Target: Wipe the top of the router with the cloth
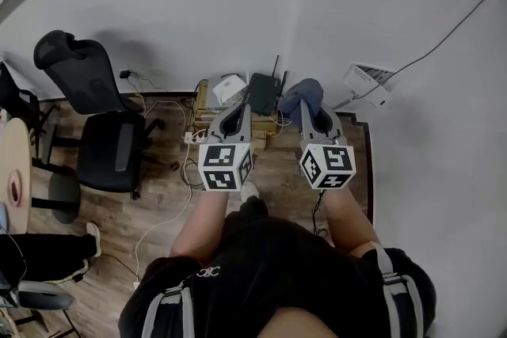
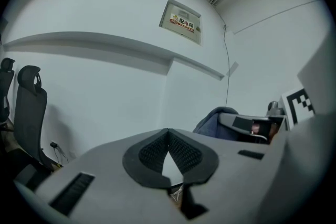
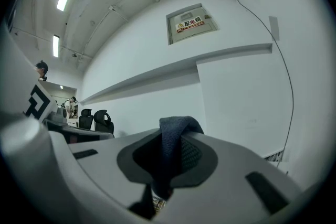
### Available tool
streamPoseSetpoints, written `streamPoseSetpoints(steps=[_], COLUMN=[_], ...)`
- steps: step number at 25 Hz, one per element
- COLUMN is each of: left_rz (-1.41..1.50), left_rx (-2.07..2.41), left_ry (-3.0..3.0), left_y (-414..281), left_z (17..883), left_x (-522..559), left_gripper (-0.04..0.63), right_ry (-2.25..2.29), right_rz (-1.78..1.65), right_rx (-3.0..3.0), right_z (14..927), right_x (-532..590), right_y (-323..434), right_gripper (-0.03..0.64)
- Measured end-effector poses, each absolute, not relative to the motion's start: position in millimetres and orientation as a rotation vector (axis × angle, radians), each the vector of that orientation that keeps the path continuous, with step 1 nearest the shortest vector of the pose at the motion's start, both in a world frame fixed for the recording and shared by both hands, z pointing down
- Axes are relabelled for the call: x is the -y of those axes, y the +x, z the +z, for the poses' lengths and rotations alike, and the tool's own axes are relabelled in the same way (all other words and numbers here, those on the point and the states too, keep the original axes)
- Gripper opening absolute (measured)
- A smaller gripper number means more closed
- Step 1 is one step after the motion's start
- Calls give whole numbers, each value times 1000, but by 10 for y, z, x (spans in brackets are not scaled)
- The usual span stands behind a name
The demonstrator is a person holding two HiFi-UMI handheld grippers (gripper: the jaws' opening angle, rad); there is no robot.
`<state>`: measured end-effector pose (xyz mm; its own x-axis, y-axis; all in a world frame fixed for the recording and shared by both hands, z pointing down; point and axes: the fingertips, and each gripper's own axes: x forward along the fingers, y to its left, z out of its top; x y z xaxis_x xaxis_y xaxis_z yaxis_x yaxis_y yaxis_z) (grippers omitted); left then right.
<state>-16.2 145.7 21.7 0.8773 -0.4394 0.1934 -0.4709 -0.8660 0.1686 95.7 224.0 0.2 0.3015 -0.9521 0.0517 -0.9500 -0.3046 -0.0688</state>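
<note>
A black router point(image 1: 263, 93) with an upright antenna stands on the floor against the white wall. In the head view my right gripper point(image 1: 311, 108) is just right of it, shut on a blue-grey cloth point(image 1: 302, 96) that bunches out past the jaws. The cloth point(image 3: 175, 140) fills the gap between the jaws in the right gripper view, which faces the wall. My left gripper point(image 1: 235, 113) hovers in front of the router, slightly left, jaws shut with nothing held. In the left gripper view its tips point(image 2: 168, 134) meet, and the cloth point(image 2: 216, 121) shows at right.
A white box point(image 1: 229, 88) and tangled cables point(image 1: 187, 140) lie left of the router. A black office chair point(image 1: 101, 123) stands at left on the wood floor. A white device point(image 1: 366, 82) with a cable sits right, by the wall. A sign point(image 3: 191, 23) hangs high on the wall.
</note>
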Motion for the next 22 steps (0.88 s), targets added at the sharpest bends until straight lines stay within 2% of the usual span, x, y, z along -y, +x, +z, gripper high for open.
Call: streamPoseSetpoints(steps=[14,22], left_rz=[306,368], left_rx=[649,812], left_ry=[2812,2721], left_y=[503,645], left_z=[340,630], left_x=[-396,2], left_gripper=[2,2], right_ry=[-2509,-2380], right_rz=[-242,-318], right_rx=[-1889,-2226], right_z=[157,504], right_x=[-1183,-615], right_y=[1630,1811], right_gripper=[23,23])
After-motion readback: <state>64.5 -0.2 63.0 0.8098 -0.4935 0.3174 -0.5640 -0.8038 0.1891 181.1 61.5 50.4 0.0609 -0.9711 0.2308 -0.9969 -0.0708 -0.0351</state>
